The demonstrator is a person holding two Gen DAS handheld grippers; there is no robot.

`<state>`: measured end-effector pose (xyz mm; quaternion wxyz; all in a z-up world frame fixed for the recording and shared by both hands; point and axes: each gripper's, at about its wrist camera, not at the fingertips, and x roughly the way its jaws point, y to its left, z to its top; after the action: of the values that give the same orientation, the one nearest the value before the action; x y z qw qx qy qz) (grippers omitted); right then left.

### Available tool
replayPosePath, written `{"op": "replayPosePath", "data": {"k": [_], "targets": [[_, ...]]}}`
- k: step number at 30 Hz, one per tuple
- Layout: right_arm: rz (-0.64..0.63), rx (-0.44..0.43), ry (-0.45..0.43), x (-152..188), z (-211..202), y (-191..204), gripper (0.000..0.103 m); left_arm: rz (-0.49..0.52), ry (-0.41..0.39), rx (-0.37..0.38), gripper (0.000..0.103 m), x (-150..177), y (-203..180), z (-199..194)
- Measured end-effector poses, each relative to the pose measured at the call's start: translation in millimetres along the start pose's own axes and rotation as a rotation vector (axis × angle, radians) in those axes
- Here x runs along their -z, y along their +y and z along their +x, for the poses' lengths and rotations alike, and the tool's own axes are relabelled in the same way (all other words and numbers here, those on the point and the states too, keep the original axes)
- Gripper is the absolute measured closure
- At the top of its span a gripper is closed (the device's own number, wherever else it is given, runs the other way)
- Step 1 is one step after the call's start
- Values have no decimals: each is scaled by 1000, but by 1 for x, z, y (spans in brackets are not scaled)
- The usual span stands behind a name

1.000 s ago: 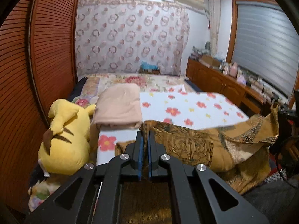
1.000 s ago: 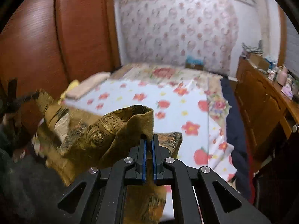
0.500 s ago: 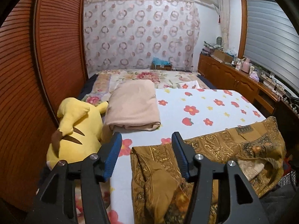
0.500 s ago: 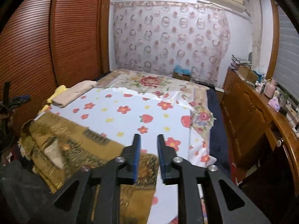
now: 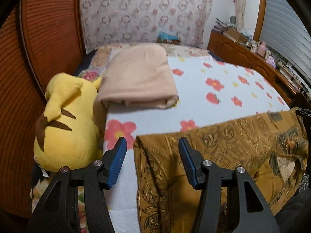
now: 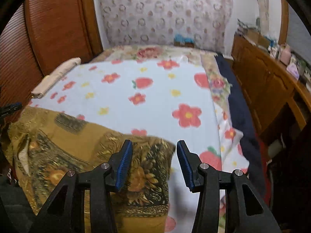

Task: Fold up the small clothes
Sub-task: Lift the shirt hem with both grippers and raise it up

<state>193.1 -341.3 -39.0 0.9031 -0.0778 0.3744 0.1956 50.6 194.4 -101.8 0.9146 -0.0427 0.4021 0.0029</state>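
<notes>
- The left wrist camera sat just behind the left gripper [image 5: 152, 162] and looked forward and downward along its fingers, close above the near edge of the bed [image 5: 223, 104].
- It faced the left side of the bed, with the yellow plush toy [image 5: 66, 120] and the wooden sliding door [image 5: 29, 62] near.
- The right wrist camera sat behind the right gripper [image 6: 154, 164], tilted downward in the same manner, over the right side of the bed [image 6: 155, 101], with the wooden cabinet [image 6: 262, 85] at the right.
- Both views shared the brown patterned garment [image 5: 223, 145] [image 6: 87, 141], the flowered bed cover, the folded beige cloth [image 5: 140, 77] [image 6: 56, 75] and the patterned curtain [image 5: 145, 11] [image 6: 165, 9] at the far wall.
</notes>
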Motion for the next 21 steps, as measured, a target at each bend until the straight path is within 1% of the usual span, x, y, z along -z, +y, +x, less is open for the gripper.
{"op": "replayPosePath", "data": {"k": [2,6,12,14,15,16,17,18,19,20,21], "targets": [[-5,15,17,0,6,0,52,-9,23,3,47,5,2,6],[15,4,41,1,13,-6,50,-18,57,18,47,10,6,18],[29,-16,65,2,24,-10,50,-18,42,25,48,8,8,19],[30,-18,58,0,23,-10,50,-11,45,39,58,7,7,20],[29,-19,57,1,26,-11,50,-8,47,42,59,7,6,20],[26,-23,57,1,26,-12,50,-3,49,42,64,6,5,20],[21,-30,56,2,27,-12,50,6,51,47,72,6,3,20],[13,-35,56,2,27,-10,50,12,51,50,76,6,2,20],[7,-33,54,6,31,-5,50,23,48,52,85,7,0,19],[-2,-24,49,8,30,-2,50,32,41,58,89,8,-1,19],[-17,-11,45,10,30,3,50,29,37,64,90,9,-1,19]]}}
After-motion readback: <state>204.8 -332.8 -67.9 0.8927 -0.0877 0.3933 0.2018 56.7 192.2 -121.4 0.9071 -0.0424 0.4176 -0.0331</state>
